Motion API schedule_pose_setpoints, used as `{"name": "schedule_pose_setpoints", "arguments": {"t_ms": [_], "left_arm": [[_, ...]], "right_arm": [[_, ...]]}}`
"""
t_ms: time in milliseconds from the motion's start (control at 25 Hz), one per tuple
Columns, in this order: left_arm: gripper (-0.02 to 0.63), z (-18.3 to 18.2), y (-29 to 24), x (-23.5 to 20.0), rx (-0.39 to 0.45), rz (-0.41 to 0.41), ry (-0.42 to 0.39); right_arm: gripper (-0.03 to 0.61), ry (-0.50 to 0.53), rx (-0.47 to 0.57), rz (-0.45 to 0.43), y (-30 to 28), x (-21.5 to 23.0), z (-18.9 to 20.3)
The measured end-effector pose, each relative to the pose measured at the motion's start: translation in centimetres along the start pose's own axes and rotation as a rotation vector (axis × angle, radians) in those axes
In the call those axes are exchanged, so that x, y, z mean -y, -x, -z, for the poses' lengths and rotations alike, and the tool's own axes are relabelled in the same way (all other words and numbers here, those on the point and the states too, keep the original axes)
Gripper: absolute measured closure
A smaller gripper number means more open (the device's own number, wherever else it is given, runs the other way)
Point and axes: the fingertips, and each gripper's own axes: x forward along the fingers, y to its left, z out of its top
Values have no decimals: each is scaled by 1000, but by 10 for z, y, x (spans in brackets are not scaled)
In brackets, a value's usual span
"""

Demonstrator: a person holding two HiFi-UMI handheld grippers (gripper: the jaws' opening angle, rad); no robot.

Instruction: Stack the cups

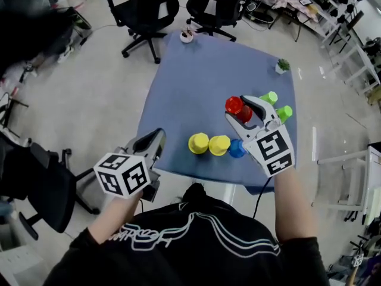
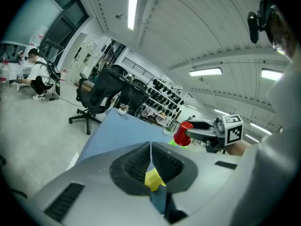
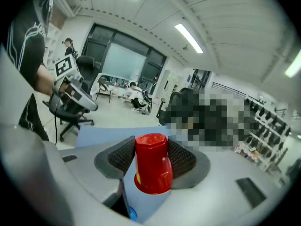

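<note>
Got a blue table (image 1: 196,94) sitting on a pale floor (image 1: 95,88). Spotted two black office chairs (image 1: 143,8) just past its far edge, a small white pot (image 1: 186,36) right at that edge, a tiny green plant (image 1: 283,65) on the far right corner, and cluttered shelves (image 1: 324,8) way back right.

Blue table (image 1: 196,70), seen from above. Right gripper (image 1: 239,111) over its near right part, red cup (image 1: 233,105) between the jaws. Below it a row near the front edge: two yellow cups (image 1: 198,143), one blue cup (image 1: 237,149). Two green cups (image 1: 284,112) just right of the gripper. Left gripper (image 1: 156,140) at the table's near left edge.
</note>
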Motion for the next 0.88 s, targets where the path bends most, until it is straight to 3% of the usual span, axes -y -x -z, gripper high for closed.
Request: {"name": "schedule_pose_setpoints", "arguments": {"t_ms": [240, 560, 880], "left_arm": [[583, -1, 10, 14, 0, 35, -29], [583, 0, 20, 28, -7, 67, -74], [583, 7, 23, 29, -24, 83, -89]], "right_arm": [[342, -152, 124, 14, 23, -21, -17], [342, -372, 233, 47, 35, -37, -7], [342, -505, 274, 57, 28, -54, 16]]}}
